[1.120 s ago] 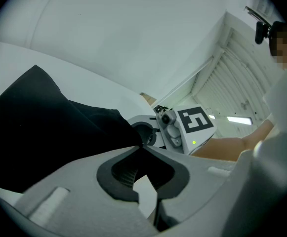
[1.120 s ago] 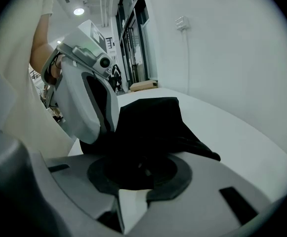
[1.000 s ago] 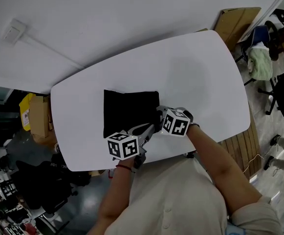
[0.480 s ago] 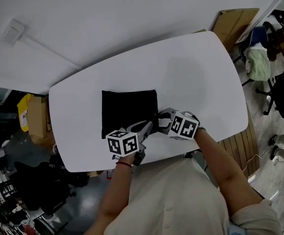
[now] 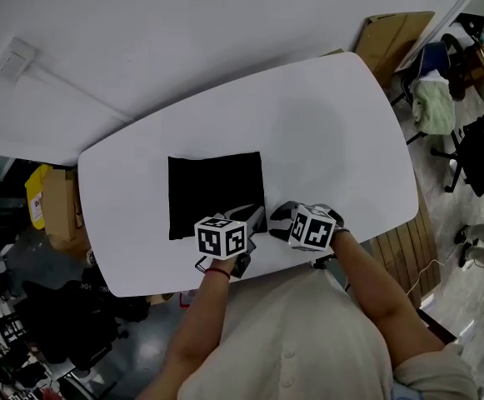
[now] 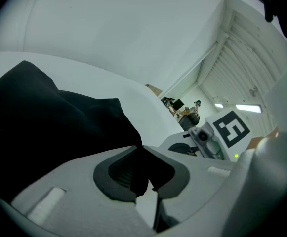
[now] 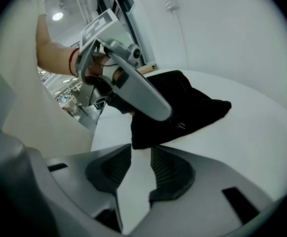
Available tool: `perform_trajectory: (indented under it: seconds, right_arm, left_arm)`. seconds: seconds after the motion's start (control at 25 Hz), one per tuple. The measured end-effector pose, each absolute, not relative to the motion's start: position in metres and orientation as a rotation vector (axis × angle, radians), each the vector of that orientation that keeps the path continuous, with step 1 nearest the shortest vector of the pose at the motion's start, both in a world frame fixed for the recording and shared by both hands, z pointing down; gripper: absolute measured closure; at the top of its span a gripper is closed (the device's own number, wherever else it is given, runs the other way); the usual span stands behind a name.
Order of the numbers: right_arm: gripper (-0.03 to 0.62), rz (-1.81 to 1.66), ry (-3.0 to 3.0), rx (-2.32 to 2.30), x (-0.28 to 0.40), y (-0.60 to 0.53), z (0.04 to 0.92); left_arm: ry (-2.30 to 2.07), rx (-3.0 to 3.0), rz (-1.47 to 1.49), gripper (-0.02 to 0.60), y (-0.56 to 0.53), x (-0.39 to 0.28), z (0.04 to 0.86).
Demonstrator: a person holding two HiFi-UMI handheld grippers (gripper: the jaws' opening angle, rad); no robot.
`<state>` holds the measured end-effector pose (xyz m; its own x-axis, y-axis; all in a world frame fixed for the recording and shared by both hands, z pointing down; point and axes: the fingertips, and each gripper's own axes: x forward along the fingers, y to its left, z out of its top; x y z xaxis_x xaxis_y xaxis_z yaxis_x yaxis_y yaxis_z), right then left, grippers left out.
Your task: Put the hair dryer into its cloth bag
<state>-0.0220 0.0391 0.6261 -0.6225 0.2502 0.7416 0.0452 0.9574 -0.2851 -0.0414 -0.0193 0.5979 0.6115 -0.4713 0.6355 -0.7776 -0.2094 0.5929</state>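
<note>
The black cloth bag (image 5: 215, 192) lies spread out on the white surface (image 5: 325, 132), toward the person's side and left of the middle in the head view. It is roughly square there, while the left gripper view shows it rumpled and raised (image 6: 44, 122). What it contains cannot be seen. At the bag's near corner, on the right as the head view shows it, the left tool (image 5: 254, 217) has its jaws pressed together on a fold of the black cloth. In its own view the cloth runs down between the two dark pads (image 6: 141, 149). The right tool (image 5: 276, 215) sits just beside it, pointing at that same corner from the right. Its jaws have just been closing and stand a little apart (image 7: 142, 149), with only bare surface in the gap and the bag's corner (image 7: 183, 107) close ahead, not between the pads. The right gripper view also shows the left tool (image 7: 133, 88) reaching over the bag's edge. Each tool carries a cube with square markers, and the person's forearms reach in from the bottom of the head view. A cardboard box (image 5: 396, 36) stands on the floor beyond the surface's far right end.
</note>
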Motion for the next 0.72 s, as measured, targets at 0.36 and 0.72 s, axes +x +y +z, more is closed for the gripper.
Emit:
perform_trajectory:
  seconds: [0.36,0.72]
  right_arm:
    - [0.467,0.506,-2.391,0.220,0.014,0.000,0.583]
    - [0.385,0.681,-2.474,0.366,0.007,-0.018,0.556]
  left_arm:
    - [-1.135,1.962,0.531,0.555,-0.021,-0.045,0.582]
    - [-1.099,1.998,0.510,0.549,-0.010,-0.040,0.568]
